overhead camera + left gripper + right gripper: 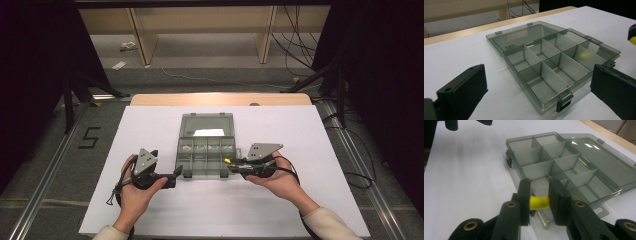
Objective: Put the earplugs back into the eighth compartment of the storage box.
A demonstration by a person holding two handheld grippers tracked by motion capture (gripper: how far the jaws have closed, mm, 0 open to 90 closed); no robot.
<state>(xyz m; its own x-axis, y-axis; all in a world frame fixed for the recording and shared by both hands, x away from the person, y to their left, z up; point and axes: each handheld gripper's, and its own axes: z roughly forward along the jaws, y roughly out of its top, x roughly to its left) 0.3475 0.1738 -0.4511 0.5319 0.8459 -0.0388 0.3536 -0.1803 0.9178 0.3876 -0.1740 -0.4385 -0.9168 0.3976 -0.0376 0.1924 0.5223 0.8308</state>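
Between the jaws of my right gripper, I am clamping a small yellow piece, hovering it at the near right corner of the compartment box. My left gripper is waiting with jaws spread wide and empty, just beside the box's near left corner. Box is lying open, lid folded flat on the far side, resting on the white table sheet.

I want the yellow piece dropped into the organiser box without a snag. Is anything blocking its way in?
Nothing visible: the lid lies folded back, the compartments stand open, and the right gripper holds the yellow piece at the box edge.
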